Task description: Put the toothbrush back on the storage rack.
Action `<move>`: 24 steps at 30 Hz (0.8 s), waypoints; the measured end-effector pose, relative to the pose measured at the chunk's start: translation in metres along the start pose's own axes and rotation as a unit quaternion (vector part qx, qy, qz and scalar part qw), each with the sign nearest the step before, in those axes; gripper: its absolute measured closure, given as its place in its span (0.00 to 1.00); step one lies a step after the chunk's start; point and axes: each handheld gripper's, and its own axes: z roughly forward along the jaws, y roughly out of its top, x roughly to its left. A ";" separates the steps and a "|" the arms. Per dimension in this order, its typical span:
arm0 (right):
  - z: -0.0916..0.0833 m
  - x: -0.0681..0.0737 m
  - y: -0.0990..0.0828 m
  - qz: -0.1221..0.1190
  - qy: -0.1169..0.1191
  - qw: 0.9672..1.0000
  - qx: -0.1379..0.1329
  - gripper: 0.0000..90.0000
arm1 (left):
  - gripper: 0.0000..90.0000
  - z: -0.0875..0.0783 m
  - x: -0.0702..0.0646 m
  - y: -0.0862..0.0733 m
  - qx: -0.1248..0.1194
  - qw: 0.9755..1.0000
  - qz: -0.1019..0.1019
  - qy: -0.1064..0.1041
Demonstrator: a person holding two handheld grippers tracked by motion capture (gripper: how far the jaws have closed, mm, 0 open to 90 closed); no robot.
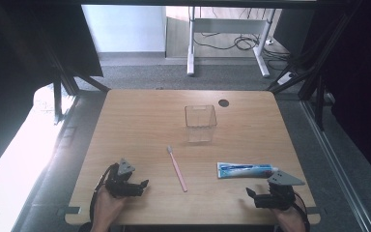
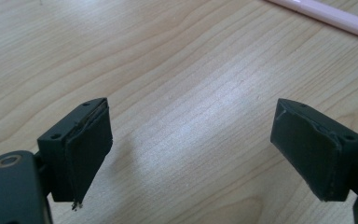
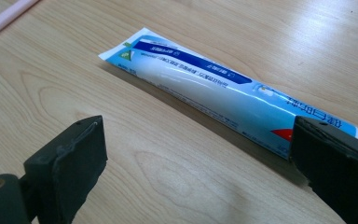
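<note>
High view: one clear square plastic cup (image 1: 200, 123), one pink toothbrush (image 1: 177, 168), one blue-white toothpaste tube (image 1: 245, 170) on wooden table (image 1: 140, 121). Right gripper (image 3: 196, 172) spread beside tube, print readable here. Left gripper (image 2: 191, 154) spread over bare wood, near toothbrush.

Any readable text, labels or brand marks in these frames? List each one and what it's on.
Blue and white toothpaste tube: rows of white print on its dark blue band and large blue characters near one end, seen upside down and too blurred to read.
Pink toothbrush, clear plastic square cup, light wooden table: no text seen.
</note>
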 end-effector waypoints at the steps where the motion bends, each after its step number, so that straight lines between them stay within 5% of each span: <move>1: 0.000 0.000 0.000 0.000 0.000 1.000 0.000 0.06 | 0.14 0.001 0.000 0.000 0.002 1.000 0.003 0.000; 8: -0.001 -0.003 -0.001 -0.004 0.003 1.000 -0.006 0.08 | 0.14 0.003 -0.005 0.002 0.017 1.000 0.014 -0.001; 24: 0.000 -0.005 -0.003 -0.006 0.009 1.000 -0.005 0.09 | 0.15 0.003 -0.006 0.007 0.029 1.000 -0.008 -0.001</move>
